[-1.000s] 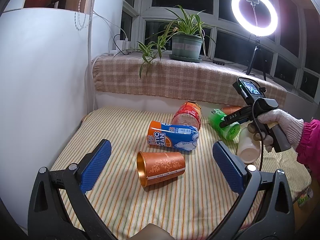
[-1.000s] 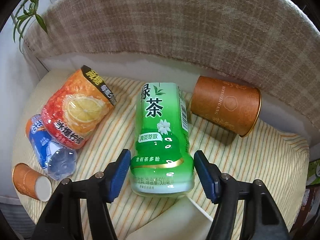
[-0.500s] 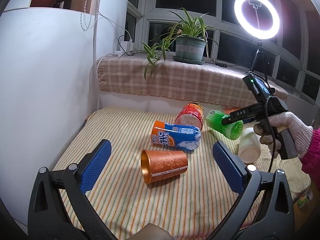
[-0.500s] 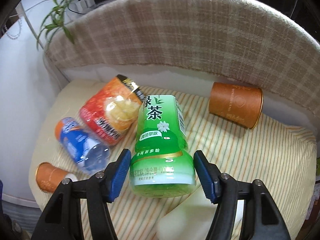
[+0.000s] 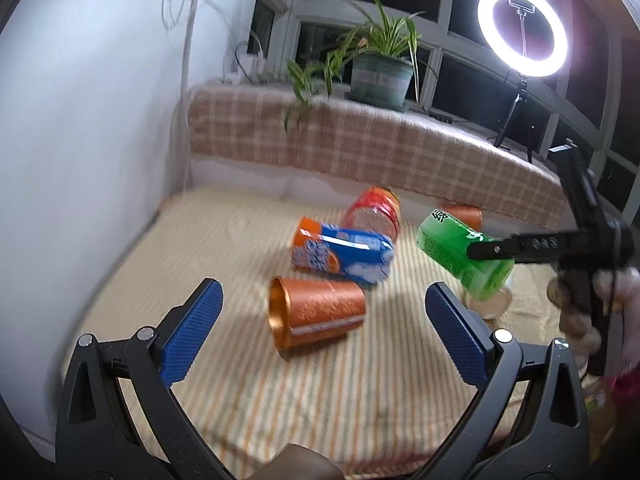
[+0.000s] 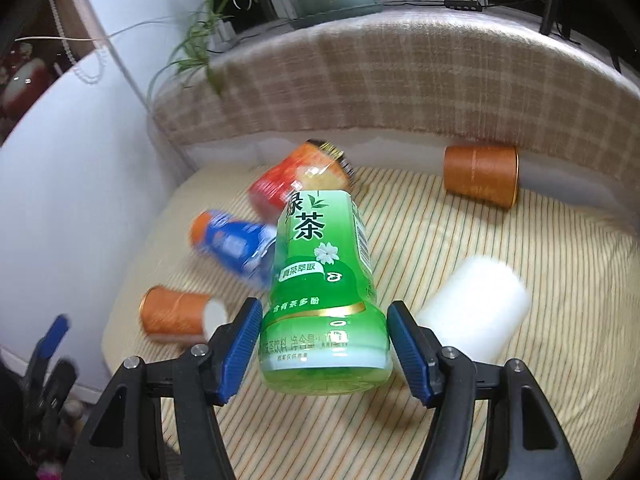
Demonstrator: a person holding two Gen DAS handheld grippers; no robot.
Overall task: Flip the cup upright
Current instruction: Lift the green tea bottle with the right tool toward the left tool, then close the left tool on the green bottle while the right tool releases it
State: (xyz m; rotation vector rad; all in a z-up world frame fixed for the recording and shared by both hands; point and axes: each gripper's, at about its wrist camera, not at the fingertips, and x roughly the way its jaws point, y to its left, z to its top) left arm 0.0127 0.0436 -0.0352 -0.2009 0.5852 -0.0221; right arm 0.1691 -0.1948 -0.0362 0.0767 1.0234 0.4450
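My right gripper (image 6: 322,340) is shut on a green tea cup (image 6: 326,280), held tilted above the striped cloth; it also shows in the left wrist view (image 5: 460,256), lifted off the surface. My left gripper (image 5: 324,332) is open and empty, just in front of an orange cup (image 5: 316,312) that lies on its side, mouth toward me. The same orange cup (image 6: 176,310) shows at the left of the right wrist view. A second orange cup (image 6: 480,176) lies on its side at the back right. A white cup (image 6: 476,312) lies on its side under my right gripper.
A blue and orange cup (image 5: 340,252) and a red and orange cup (image 5: 374,214) lie on their sides mid-table. A checked cushion (image 5: 360,144) runs along the back, a white wall (image 5: 80,120) on the left. A plant pot (image 5: 380,80) and ring light (image 5: 522,28) stand behind.
My right gripper has lifted the green tea cup off the cloth and pulled back, tilting it. The white cup beneath is now uncovered. My left gripper has drawn back slightly.
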